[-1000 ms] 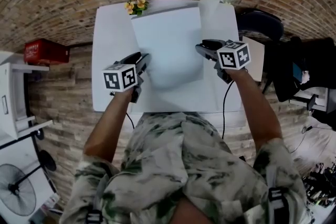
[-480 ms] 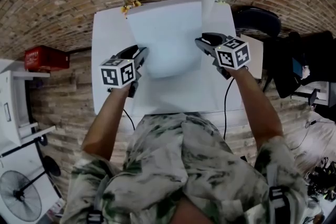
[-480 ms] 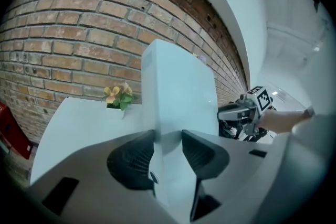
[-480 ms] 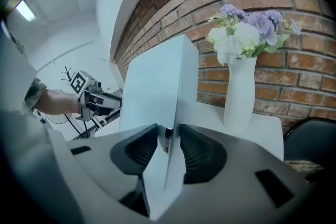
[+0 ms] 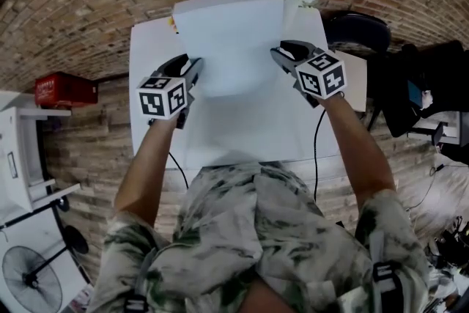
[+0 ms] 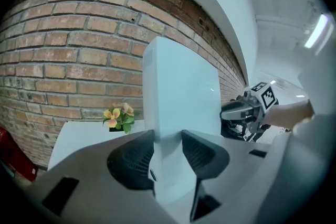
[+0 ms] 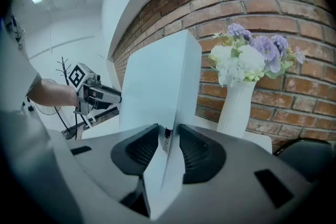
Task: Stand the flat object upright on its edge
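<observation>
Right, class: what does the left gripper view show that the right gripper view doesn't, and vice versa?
Only left gripper view: small yellow flowers, the right gripper.
Only right gripper view: a white vase of purple and white flowers, the left gripper.
Both: the white board, clamped at each side by a gripper, the right gripper's jaws having just closed further on it; the brick wall; the white table.
</observation>
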{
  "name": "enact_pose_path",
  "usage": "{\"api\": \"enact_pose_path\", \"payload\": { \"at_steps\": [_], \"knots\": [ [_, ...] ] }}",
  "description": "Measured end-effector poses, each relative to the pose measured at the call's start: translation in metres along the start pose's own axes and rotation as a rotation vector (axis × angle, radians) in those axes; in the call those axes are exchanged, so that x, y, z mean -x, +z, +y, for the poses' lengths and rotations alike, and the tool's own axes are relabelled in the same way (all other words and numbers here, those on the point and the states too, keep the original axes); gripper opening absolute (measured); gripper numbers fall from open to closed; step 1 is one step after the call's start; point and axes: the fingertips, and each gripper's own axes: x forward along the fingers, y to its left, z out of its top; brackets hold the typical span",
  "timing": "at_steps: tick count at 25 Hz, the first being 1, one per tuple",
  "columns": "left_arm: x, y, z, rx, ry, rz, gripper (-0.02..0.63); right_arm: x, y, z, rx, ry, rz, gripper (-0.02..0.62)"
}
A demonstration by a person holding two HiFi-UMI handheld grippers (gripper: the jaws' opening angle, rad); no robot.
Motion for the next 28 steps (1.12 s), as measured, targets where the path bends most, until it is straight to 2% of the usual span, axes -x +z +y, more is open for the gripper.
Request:
{"api": "enact_pose_path", "payload": {
  "at_steps": [24, 28],
  "knots": [
    [-0.053, 0.047, 0.027, -0.189, -0.006, -0.084, 0.176, -0.031, 0.025, -0.049, 0.150, -0.221, -0.069, 0.133],
    [-0.061, 0.054, 0.034, -0.201, -0.001, -0.105, 0.176, -0.038, 0.029, -0.056, 0.185, -0.248, -0.067, 0.132]
  ]
}}
